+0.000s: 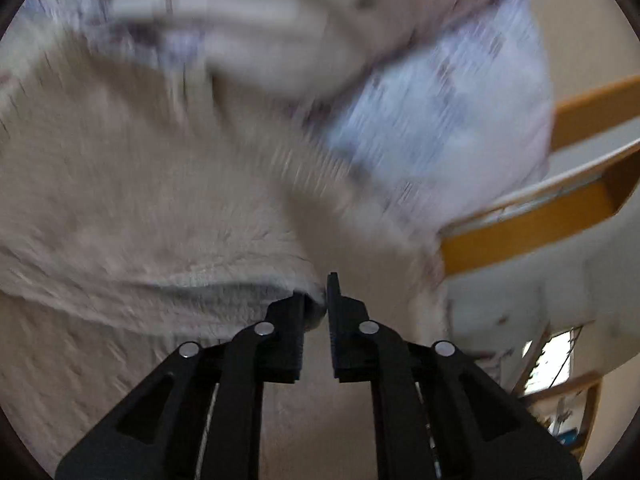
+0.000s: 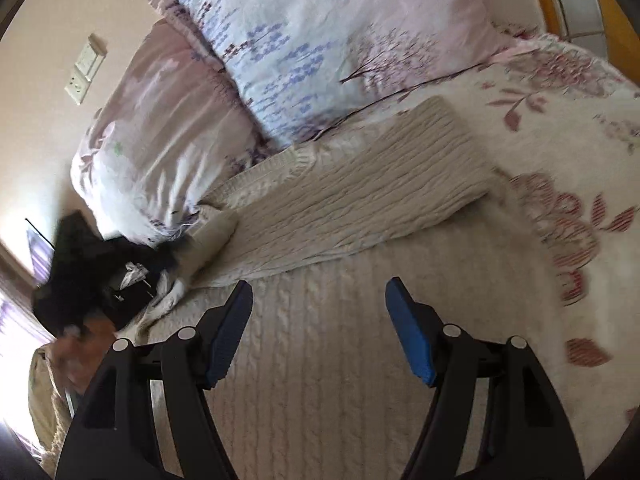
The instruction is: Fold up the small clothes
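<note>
- Black left tongs (image 1: 318,304) sit nearly closed, pinching a bunched edge of the cream knitted sweater (image 1: 132,208) between their tips.
- Blue-padded right tongs (image 2: 320,300) stand wide apart with nothing between them, hovering just above the sweater's cable-knit body (image 2: 320,360).
- No containers show in either view.
- That sweater lies spread on the bed, one sleeve (image 2: 360,184) folded across it toward the pillows; its ribbed hem hangs from the left tongs.
- Under it is a white quilt (image 2: 560,152) printed with reddish flowers and leaves.
- Two pillows lean at the head: a pale blue one with purple sprigs (image 2: 312,40) and a pinkish one (image 2: 168,120) beside it.
- Only the right view shows the wall sockets (image 2: 86,70) and a dark blurred shape at the sweater's left edge, which I cannot identify.
- Only the left view, heavily motion-blurred, shows the orange wooden bed frame (image 1: 532,232) and a bright window (image 1: 552,360) beyond.
</note>
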Available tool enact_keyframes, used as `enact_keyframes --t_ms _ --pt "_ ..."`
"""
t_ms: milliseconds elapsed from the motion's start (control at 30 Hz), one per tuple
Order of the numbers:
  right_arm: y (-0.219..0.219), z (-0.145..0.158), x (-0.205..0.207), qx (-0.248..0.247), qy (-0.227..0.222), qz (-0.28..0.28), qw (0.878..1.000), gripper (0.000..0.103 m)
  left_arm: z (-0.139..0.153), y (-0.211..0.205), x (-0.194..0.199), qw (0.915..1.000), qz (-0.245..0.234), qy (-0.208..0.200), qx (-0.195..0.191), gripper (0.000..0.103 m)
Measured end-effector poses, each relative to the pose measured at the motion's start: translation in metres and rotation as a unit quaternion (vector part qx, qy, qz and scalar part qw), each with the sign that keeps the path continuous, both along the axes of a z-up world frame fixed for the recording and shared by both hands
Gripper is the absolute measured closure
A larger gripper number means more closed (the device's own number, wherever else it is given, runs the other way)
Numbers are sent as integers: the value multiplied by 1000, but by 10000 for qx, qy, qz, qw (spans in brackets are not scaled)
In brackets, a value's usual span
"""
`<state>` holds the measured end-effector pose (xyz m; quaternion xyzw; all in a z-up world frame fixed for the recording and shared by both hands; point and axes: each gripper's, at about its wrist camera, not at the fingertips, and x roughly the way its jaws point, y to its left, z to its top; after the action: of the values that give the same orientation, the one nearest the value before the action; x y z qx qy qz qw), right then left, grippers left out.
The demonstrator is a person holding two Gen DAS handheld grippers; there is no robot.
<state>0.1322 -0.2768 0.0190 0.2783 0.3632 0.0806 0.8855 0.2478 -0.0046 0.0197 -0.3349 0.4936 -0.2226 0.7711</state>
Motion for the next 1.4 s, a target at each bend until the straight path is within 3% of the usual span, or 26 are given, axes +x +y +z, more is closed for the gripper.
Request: enact_keyframes --t_ms 133,233,333,400,533,700,900,933,967,1000,1033,1133,1233,1300,1400 --pt "6 22 6 -505 -75 246 9984 32 10 25 -24 9992 -163 -349 -136 73" --pt "33 41 21 -879 -290 869 9919 33 27 73 -46 9964 260 -801 92 70" --pt "90 61 39 -1454 -709 1872 9689 39 19 119 -56 9937 766 -723 390 70" --pt "127 67 48 -1777 -965 2406 9493 42 10 136 -57 9930 970 -497 457 79" --pt "199 56 75 -2296 -1114 3296 9090 54 -11 152 -58 9898 1257 -147 657 83" --pt "251 29 99 -2736 -961 3632 8854 57 -31 161 -56 9872 1409 16 750 98" --pt "293 -1 98 -3616 -923 3705 8506 57 -35 166 -57 9877 1418 -12 654 100" --pt "295 -5 99 -3693 -930 3664 8489 63 -36 167 -57 9878 1424 -7 622 100" --pt "293 -6 99 -3672 -982 3578 8529 72 -36 168 -58 9879 1431 -7 599 100" --pt "291 -5 100 -3651 -980 3454 8590 92 -36 168 -58 9879 1439 -3 577 100" --pt "283 -2 104 -3402 -918 3361 8734 96 -37 169 -58 9880 1446 5 551 100" --pt "257 12 110 -2793 -910 3076 9050 97 -37 168 -58 9879 1451 7 541 100" --pt "212 35 109 -2180 -1105 2367 9404 97 -37 168 -59 9879 1449 -9 545 100" --pt "160 49 105 -1524 -1152 1590 9686 97 -37 169 -60 9880 1450 -18 529 100" --pt "75 47 91 -720 -924 318 9926 96 -37 170 -61 9884 1442 -18 471 100"
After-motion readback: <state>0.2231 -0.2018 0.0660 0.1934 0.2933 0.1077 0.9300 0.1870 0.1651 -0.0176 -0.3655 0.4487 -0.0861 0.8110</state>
